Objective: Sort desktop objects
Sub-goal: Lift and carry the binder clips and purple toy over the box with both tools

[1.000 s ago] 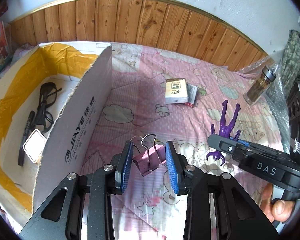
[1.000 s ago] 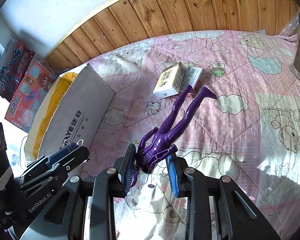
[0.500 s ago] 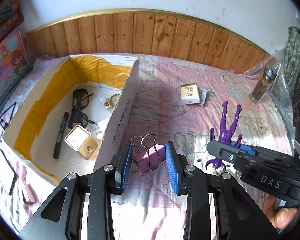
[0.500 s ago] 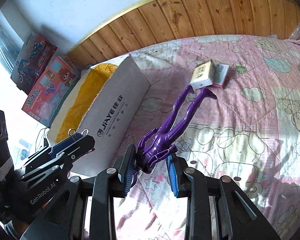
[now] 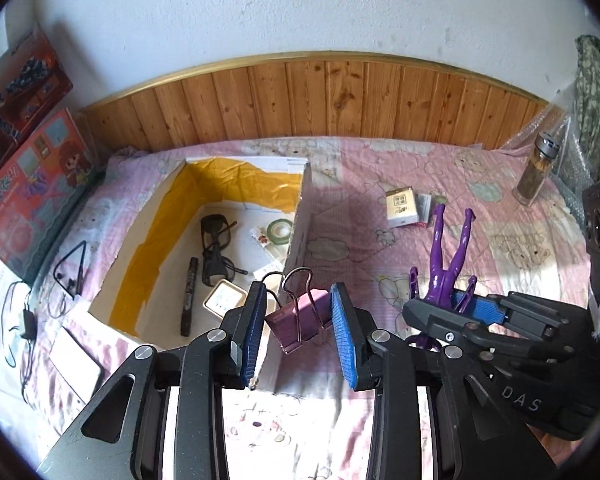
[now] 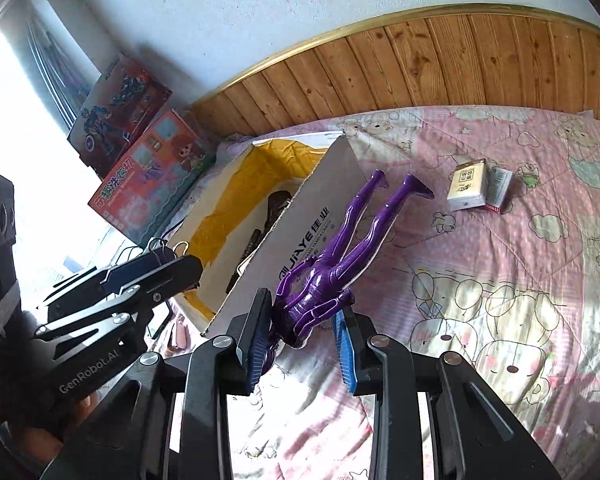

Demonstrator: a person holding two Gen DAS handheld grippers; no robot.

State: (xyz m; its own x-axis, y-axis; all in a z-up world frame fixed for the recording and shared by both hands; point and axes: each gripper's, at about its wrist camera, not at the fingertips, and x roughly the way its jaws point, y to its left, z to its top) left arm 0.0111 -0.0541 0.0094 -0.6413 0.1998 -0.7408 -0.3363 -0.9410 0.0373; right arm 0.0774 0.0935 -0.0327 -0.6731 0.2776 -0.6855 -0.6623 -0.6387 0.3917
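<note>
My left gripper (image 5: 298, 322) is shut on a pink binder clip (image 5: 296, 320) with wire handles, held in the air just over the near right wall of the open cardboard box (image 5: 300, 236). My right gripper (image 6: 302, 330) is shut on a purple toy figure (image 6: 340, 252), gripped at the torso with its legs pointing away. In the left wrist view the figure (image 5: 446, 264) and the right gripper (image 5: 460, 312) hang to the right of the box. In the right wrist view the left gripper (image 6: 160, 268) hovers over the box (image 6: 300, 240).
Inside the box lie glasses (image 5: 216, 240), a black marker (image 5: 188, 300), a tape roll (image 5: 280, 229) and a small square case (image 5: 225, 302). Small card boxes (image 5: 402, 213) and a bottle (image 5: 538, 168) rest on the pink quilt. Toy boxes (image 5: 28, 184) and cables (image 5: 66, 276) sit left.
Both grippers have risen and pulled back with their loads still held. The box interior has come into fuller view, and the left gripper now hangs over the box's right wall.
</note>
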